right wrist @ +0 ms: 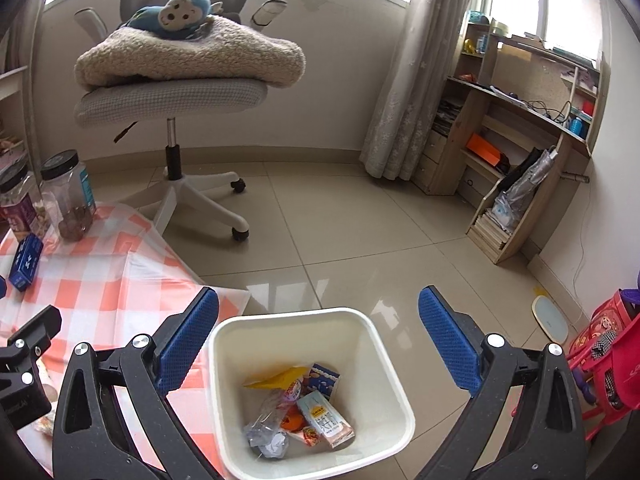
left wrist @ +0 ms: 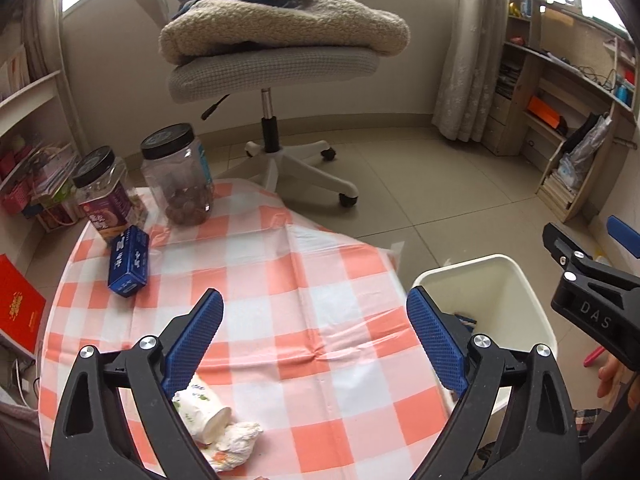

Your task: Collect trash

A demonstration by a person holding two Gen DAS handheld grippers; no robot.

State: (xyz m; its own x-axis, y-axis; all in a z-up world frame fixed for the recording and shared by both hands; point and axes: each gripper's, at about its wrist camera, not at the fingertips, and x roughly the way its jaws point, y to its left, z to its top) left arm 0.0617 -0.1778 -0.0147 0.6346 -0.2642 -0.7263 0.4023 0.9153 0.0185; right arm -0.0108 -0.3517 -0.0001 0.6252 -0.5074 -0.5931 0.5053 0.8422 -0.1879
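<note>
My left gripper [left wrist: 316, 332] is open and empty above the checked tablecloth [left wrist: 280, 272]. A crushed paper cup [left wrist: 202, 410] and a crumpled tissue [left wrist: 236, 442] lie on the cloth by its left finger. A blue box [left wrist: 129, 266] lies at the table's far left. The white trash bin [right wrist: 390, 376] stands on the floor right of the table and holds several wrappers [right wrist: 308, 412]. My right gripper [right wrist: 318, 338] is open and empty directly above the bin. It also shows at the right edge of the left wrist view [left wrist: 592, 280].
Two black-lidded jars [left wrist: 178, 176] [left wrist: 105, 196] stand at the table's far edge. An office chair [left wrist: 276, 72] with a blanket and plush toy stands beyond. Shelves [right wrist: 520, 140] line the right wall. A red bag [right wrist: 608, 364] sits on the floor at right.
</note>
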